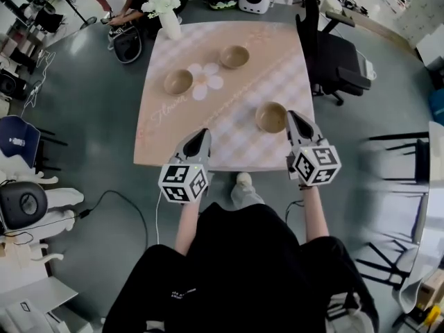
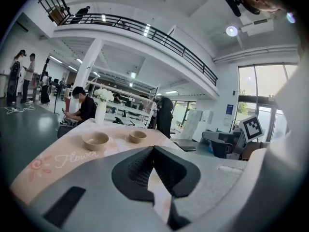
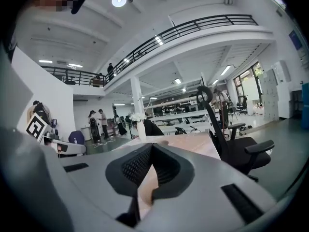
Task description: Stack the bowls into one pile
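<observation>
Bowls (image 1: 178, 82) (image 1: 234, 56) (image 1: 270, 116) apart on tablecloth (image 1: 263, 82) lettered "Flower"; left gripper (image 1: 203, 132), right gripper (image 1: 290, 114) jaws together, empty.
</observation>
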